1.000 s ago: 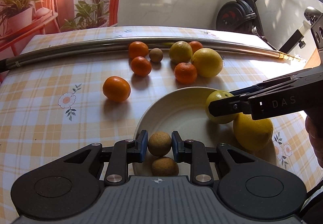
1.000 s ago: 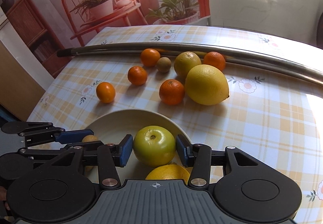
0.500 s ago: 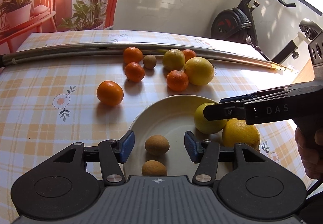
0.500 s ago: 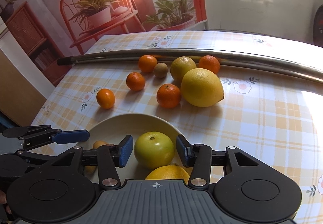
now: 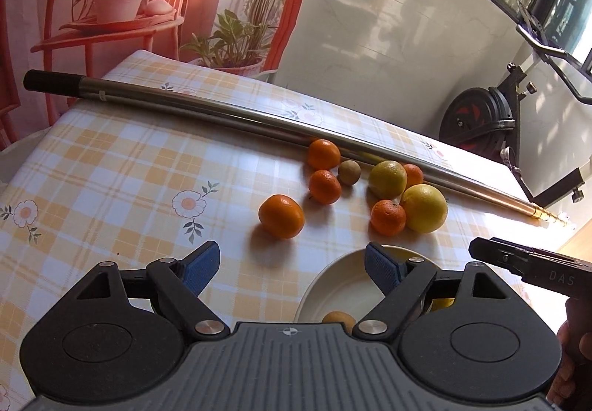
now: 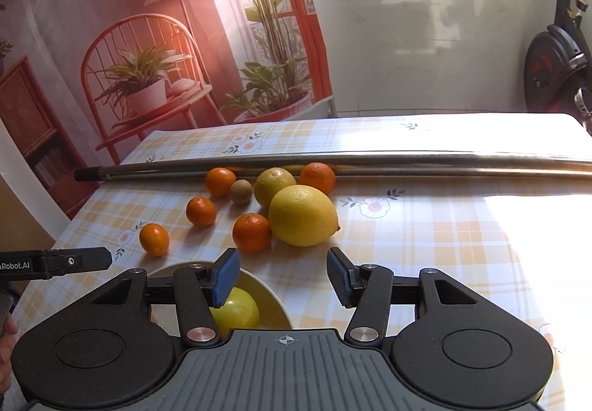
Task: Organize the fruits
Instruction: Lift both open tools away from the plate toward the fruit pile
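Observation:
My left gripper point(image 5: 292, 263) is open and holds nothing, raised above the near rim of the cream plate point(image 5: 333, 285). A brown kiwi point(image 5: 338, 320) lies on that plate just under the gripper body. My right gripper point(image 6: 283, 276) is also open and bare, lifted off the plate point(image 6: 272, 294), where a yellow-green apple point(image 6: 236, 311) rests. Loose on the tablecloth lie a big lemon point(image 6: 302, 215), several mandarins such as the nearest one point(image 5: 281, 216), a yellowish orange point(image 6: 274, 186) and a small kiwi point(image 6: 241, 191).
A long metal pole point(image 5: 229, 115) lies across the table behind the fruit. An exercise bike point(image 5: 481, 122) stands beyond the far right corner. The table's right edge is near the plate. A hand point(image 5: 569, 366) grips the right tool.
Both grippers let go of their fruit in the plate, opened wide, then rose and drew back. The left one swung leftward; the kiwi and the apple stay on the plate.

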`<state>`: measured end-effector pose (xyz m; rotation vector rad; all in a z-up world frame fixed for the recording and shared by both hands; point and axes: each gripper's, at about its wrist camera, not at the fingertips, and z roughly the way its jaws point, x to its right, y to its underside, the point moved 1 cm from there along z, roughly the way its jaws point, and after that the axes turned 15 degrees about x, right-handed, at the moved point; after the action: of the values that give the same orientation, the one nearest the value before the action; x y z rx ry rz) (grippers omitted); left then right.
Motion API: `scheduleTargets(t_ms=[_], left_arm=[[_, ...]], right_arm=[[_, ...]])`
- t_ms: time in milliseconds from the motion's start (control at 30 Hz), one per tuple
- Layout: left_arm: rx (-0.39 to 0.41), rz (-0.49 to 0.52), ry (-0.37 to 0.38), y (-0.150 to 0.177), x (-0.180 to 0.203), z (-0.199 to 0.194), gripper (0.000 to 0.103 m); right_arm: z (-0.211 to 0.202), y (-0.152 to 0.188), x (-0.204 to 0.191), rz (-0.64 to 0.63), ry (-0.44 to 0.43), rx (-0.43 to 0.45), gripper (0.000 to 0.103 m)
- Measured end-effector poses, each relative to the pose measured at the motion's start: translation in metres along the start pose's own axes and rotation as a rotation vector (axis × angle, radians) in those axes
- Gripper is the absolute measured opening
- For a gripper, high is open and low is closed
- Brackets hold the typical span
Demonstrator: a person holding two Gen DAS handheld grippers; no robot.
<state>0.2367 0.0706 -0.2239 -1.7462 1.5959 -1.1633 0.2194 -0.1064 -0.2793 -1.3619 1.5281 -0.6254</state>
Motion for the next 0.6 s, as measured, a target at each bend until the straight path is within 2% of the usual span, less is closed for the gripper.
scheduleTargets(t_ms=[167, 367, 467, 500, 567, 600], left_arm=[[0.037, 0.019, -0.051, -0.006, -0.005, -0.002, 0.087], [0.061, 0.046, -0.062, -0.014, -0.004, -0.006, 0.087], [0.094, 0.056, -0.067, -0.019, -0.002, -0.008, 0.089], [0.099, 0.069, -0.076, -0.021, -0.001, -0.008, 0.090], [0.085, 0.101, -0.114, -0.025, 0.000, -0.005, 0.091], [0.067, 0.108, -0.115, -0.027, 0.000, -0.002, 0.092]], right_arm=[[-0.002, 0.004, 0.006, 0.014, 0.010, 0.023, 0.049], [-0.002, 0.005, 0.009, 0.013, -0.005, 0.032, 0.051], [-0.003, 0.004, 0.008, 0.005, -0.010, 0.038, 0.060], [-0.004, 0.003, 0.008, 0.001, -0.011, 0.041, 0.067], [-0.005, 0.002, 0.008, -0.006, -0.013, 0.050, 0.073], [-0.006, 0.001, 0.007, -0.012, -0.013, 0.053, 0.079]])
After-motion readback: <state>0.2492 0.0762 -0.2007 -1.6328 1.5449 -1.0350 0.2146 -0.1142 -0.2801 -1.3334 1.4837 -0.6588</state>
